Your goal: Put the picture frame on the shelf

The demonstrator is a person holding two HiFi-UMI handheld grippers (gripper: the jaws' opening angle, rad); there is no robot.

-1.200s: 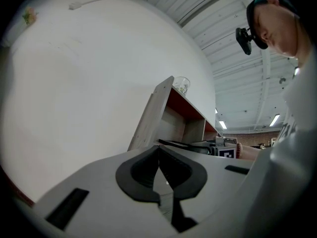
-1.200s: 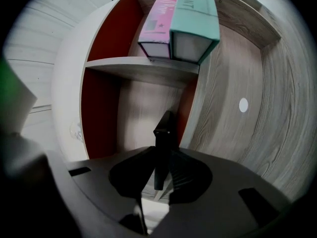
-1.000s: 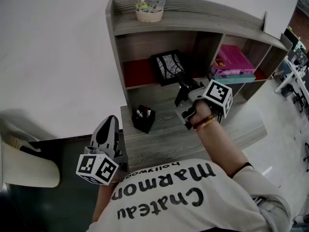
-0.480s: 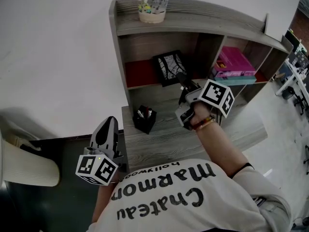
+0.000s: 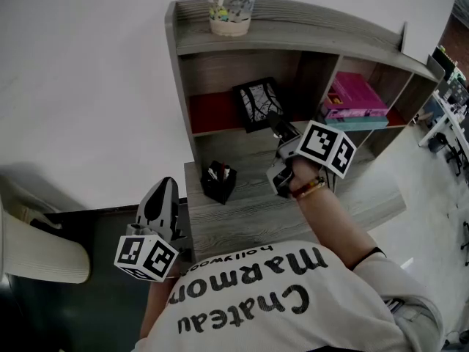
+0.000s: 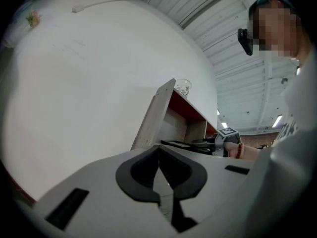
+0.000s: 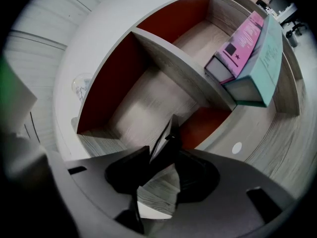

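The black picture frame (image 5: 254,103) with a branch drawing stands tilted in the shelf's left compartment, against the red back panel (image 5: 209,110). My right gripper (image 5: 276,121) reaches its lower right edge. In the right gripper view the frame's thin edge (image 7: 167,135) stands between the jaws of that gripper (image 7: 163,153). They have just been opening, and wood grain shows in the gap beside the frame. My left gripper (image 5: 168,185) hangs off the desk's left end with its jaws together, (image 6: 159,151) pointing at the white wall with nothing in it.
The grey shelf unit (image 5: 178,72) stands on a wooden desk (image 5: 249,215). Pink and teal books (image 5: 355,95) lie in its right compartment, a glass jar (image 5: 231,6) stands on top, and a black pen holder (image 5: 218,180) is on the desk. A pale chair (image 5: 37,255) is at the left.
The right gripper has rolled about its own axis, its marker cube turning, and its jaws have parted around the frame's edge. The frame and the left gripper have stayed in place.
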